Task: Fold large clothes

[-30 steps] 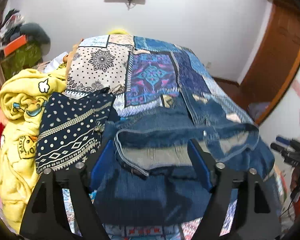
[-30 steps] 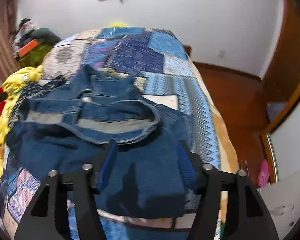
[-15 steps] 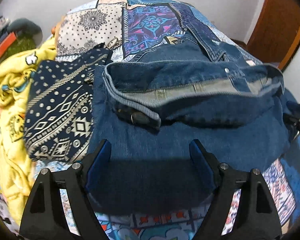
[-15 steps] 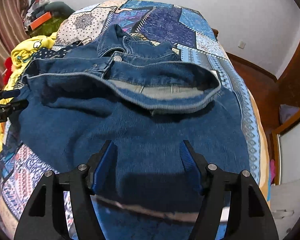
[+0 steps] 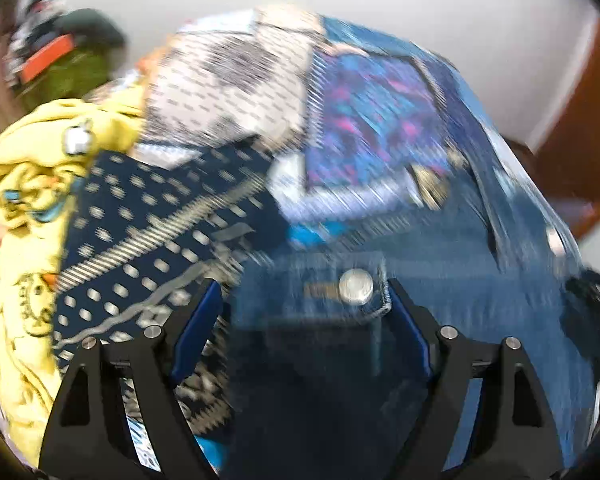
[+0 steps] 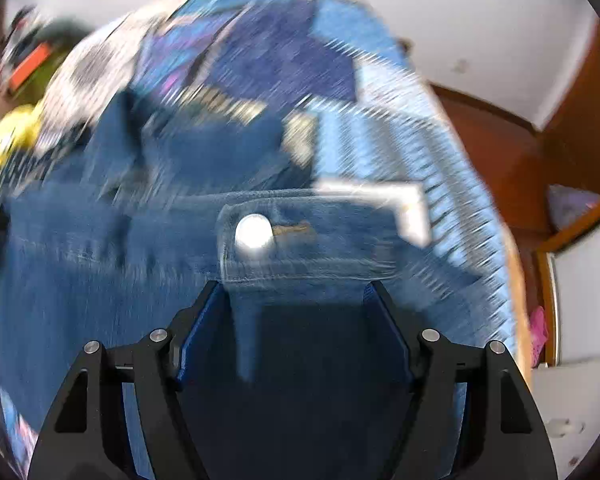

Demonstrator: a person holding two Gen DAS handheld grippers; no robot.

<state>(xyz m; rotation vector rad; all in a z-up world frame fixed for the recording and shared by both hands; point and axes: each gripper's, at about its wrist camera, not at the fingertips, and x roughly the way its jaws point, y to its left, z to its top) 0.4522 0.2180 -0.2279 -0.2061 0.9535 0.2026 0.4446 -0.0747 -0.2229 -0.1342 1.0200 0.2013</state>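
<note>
Left gripper (image 5: 304,312) and right gripper (image 6: 296,312): jaws apart, denim jacket (image 6: 100,280) waistband lying crosswise between them.

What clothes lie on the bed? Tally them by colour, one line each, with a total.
Blue denim: 1
Navy patterned cloth: 1
Yellow garment: 1
Total: 3

Matt blue denim jacket (image 6: 100,280) with shiny metal button (image 6: 254,232).
</note>
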